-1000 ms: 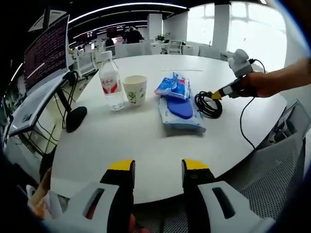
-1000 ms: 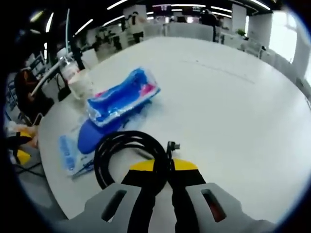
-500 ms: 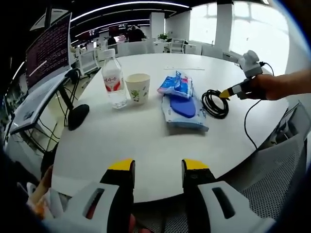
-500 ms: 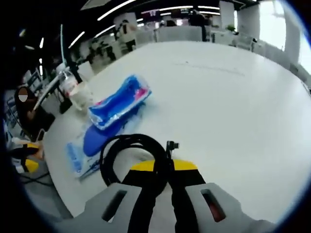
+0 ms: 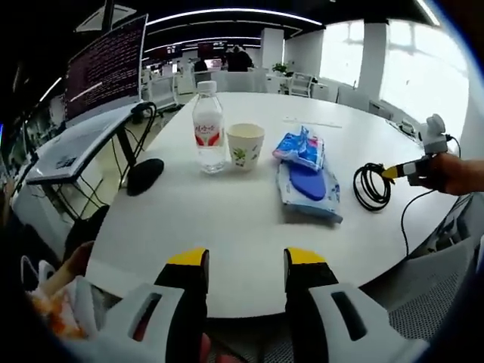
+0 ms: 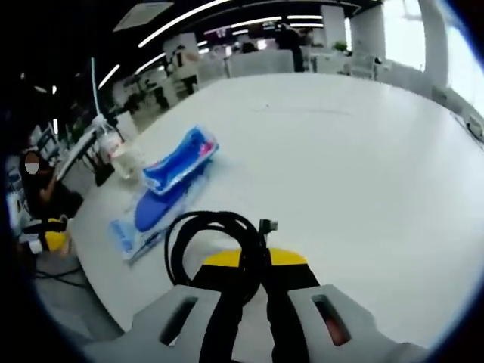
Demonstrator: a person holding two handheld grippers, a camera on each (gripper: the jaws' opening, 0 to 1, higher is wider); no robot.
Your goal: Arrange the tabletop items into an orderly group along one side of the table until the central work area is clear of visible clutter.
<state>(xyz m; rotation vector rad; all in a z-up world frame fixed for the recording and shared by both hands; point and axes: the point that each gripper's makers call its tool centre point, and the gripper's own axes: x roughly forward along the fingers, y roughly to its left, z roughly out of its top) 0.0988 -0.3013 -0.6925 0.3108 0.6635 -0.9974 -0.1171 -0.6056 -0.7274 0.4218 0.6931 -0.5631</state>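
Since a second ago the right gripper (image 6: 253, 261) has drawn the coiled black cable (image 6: 215, 238) away from the wipes pack, so that in the left gripper view the cable (image 5: 373, 187) now lies clear of the pack, at about 3 o'clock from it, where earlier it lay just beside the pack's edge. That gripper's yellow-tipped jaws are pressed together on the cable, with the loop standing up at 11 o'clock from the tips and a small plug end poking out at 12. In the left gripper view the right gripper (image 5: 408, 168) comes in from 3 o'clock, held by a person's hand (image 5: 454, 172), its own lead trailing down over the table's rim. The left gripper (image 5: 246, 261) hangs low at 6 o'clock before the near rim of the table, its jaws parted with a clear gap and nothing between them. On the round white table (image 5: 227, 227) stand, in a row from 10 to 1 o'clock, a water bottle (image 5: 209, 128) with a red label, upright, a paper cup (image 5: 246, 145) just beside it, then a blue tissue packet (image 5: 301, 149) resting partly on the flat wipes pack (image 5: 308, 189). At 9 o'clock, off the table, a monitor arm rises from a dark round base (image 5: 146, 175), with a screen (image 5: 106, 68) full of text above. Beyond are an open office, chairs, ceiling light strips and bright windows at 1 o'clock.
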